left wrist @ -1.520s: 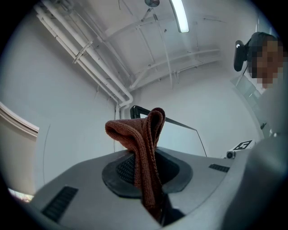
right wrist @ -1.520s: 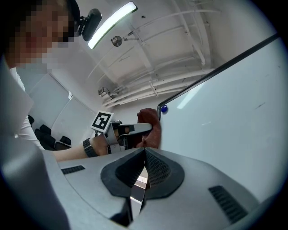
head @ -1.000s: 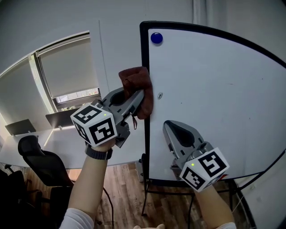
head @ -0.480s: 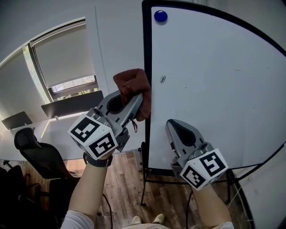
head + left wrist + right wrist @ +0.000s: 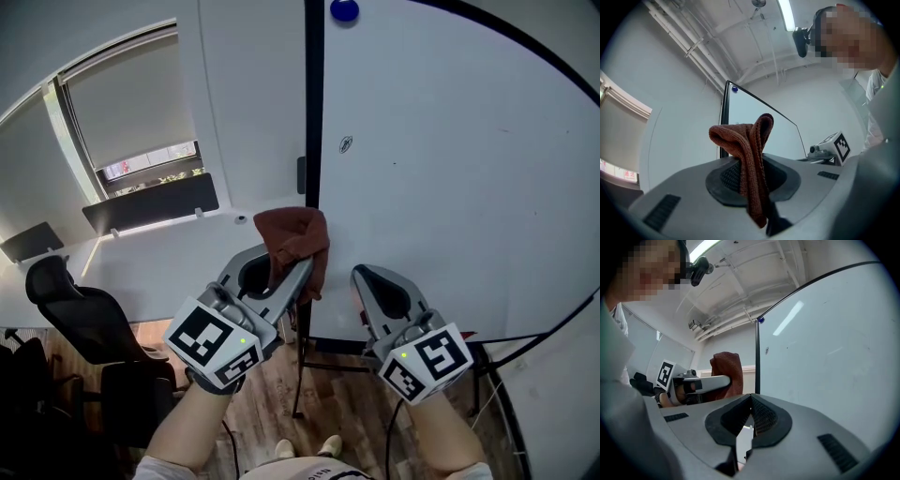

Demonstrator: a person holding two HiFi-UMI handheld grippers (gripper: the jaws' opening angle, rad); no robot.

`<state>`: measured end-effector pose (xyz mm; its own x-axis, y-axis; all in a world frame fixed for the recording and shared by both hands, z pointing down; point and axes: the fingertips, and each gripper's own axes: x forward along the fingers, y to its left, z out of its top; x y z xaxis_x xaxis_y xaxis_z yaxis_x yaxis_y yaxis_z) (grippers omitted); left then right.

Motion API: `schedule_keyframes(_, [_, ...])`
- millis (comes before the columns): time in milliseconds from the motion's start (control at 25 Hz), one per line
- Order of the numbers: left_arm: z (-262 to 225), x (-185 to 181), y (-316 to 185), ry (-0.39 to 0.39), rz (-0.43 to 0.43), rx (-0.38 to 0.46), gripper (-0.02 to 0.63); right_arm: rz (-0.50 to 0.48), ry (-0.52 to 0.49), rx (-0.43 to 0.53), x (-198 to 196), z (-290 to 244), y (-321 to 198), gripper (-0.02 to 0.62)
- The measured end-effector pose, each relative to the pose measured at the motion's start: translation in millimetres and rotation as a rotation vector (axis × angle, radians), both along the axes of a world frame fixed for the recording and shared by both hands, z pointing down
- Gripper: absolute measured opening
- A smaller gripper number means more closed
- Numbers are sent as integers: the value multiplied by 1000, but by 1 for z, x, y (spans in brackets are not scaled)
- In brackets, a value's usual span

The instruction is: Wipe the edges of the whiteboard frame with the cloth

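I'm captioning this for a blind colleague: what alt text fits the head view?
The left gripper clamps a folded rust-brown knitted cloth against the black left frame edge of a white whiteboard. The right gripper, shut and empty, hovers beside it in front of the board.

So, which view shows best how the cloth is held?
The left gripper view: the cloth is pinched between the left gripper's jaws. The head view shows it bunched at the frame; the right gripper view, only from the side.
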<state>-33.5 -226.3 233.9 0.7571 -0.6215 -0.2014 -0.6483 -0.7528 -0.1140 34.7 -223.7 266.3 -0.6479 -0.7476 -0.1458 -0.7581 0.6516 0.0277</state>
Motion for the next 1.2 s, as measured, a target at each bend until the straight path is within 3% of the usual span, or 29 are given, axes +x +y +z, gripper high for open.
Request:
schedule_keyframes(360, [68, 17, 38, 21, -1, -97, 66, 35, 16, -29, 9, 42, 20, 3])
schedule_keyframes(640, [99, 27, 45, 16, -24, -124, 66, 91, -15, -79, 22, 66, 26, 2])
schedule_keyframes(1200, [111, 39, 49, -1, -9, -135, 66, 110, -8, -70, 21, 66, 29, 2])
